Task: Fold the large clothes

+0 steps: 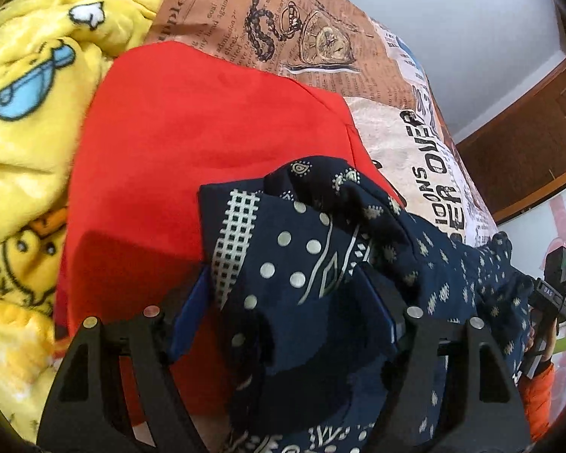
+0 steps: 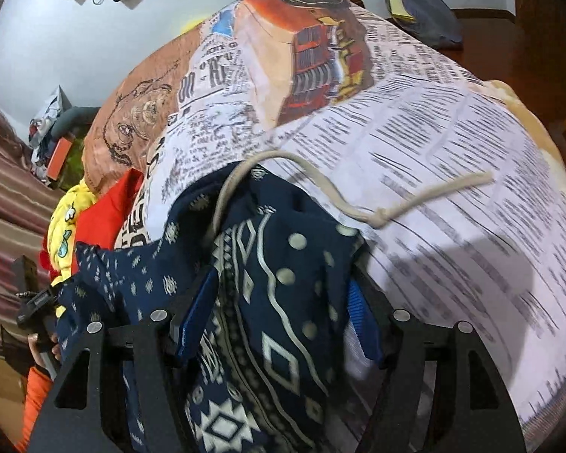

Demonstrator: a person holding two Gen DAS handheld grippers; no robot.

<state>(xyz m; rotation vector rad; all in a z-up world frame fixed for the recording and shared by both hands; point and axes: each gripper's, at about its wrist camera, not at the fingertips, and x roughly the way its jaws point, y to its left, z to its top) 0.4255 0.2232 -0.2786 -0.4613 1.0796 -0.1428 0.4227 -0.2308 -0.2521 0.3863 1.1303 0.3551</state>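
Note:
A navy garment (image 1: pixel 305 234) with white dots and diamond patterns hangs bunched between both grippers above the bed. My left gripper (image 1: pixel 290 302) is shut on one thick wad of it, and fabric spills over its right finger. The right gripper (image 2: pixel 279 302) holds another wad of the navy garment (image 2: pixel 275 264), with a sliver of bedspread showing beside its right pad. A beige drawstring (image 2: pixel 358 207) trails from the garment onto the bedspread. A red garment (image 1: pixel 188 132) lies flat under the left gripper.
The newspaper-print bedspread (image 2: pixel 434 132) covers the bed. A yellow cartoon blanket (image 1: pixel 30 113) is heaped to the left of the red garment. An orange sleeve (image 1: pixel 536 385) shows at the right edge. A dark bag (image 2: pixel 426 11) sits on wooden furniture behind the bed.

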